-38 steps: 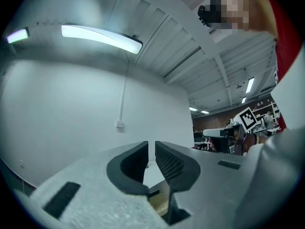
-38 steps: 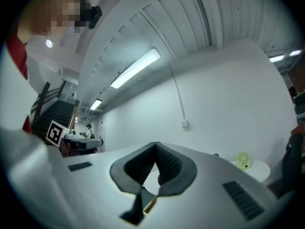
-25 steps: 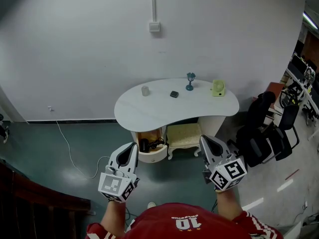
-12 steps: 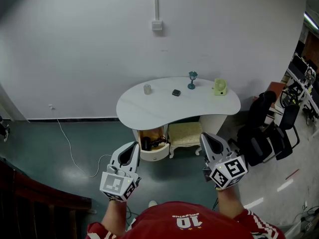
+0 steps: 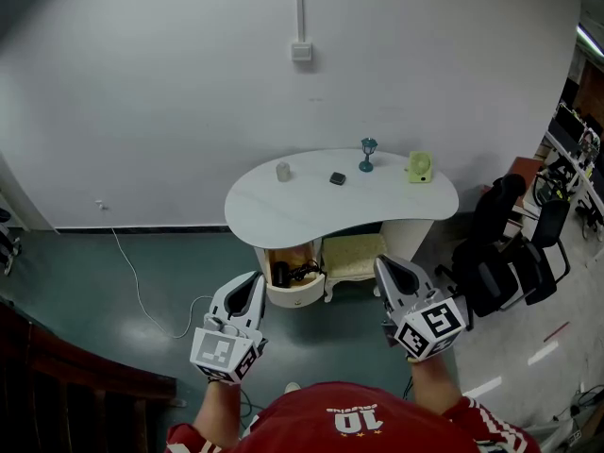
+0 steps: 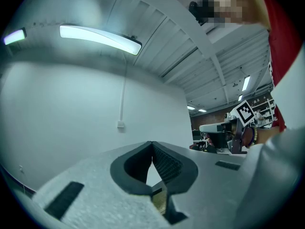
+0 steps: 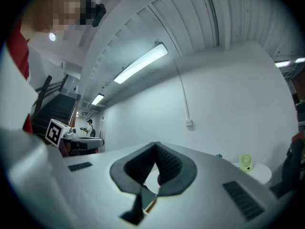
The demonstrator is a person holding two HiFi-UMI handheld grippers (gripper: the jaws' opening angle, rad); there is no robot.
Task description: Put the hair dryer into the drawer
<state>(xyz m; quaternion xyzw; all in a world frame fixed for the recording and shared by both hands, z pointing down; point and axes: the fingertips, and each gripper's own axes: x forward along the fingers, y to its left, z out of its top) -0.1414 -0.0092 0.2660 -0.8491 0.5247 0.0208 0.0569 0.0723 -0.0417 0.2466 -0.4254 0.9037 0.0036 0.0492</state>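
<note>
A black hair dryer (image 5: 287,274) lies inside the open, rounded drawer (image 5: 294,294) under the left part of the white curved table (image 5: 311,217), far ahead of me. My left gripper (image 5: 253,281) and right gripper (image 5: 385,266) are held level in front of my chest, well short of the drawer. Both are shut with nothing between the pads. In the left gripper view the left gripper (image 6: 152,145) shows its pads meeting at the tip, as does the right gripper (image 7: 156,145) in its own view.
On the table stand a small cup (image 5: 283,171), a dark little object (image 5: 337,178), a teal stemmed ornament (image 5: 368,154) and a yellow-green fan (image 5: 419,166). A cream stool (image 5: 351,258) sits under it. Black office chairs (image 5: 500,253) crowd the right; a cable (image 5: 142,295) trails on the floor.
The table and drawer sit slightly further right in the head view. Both grippers have stayed put and shut.
</note>
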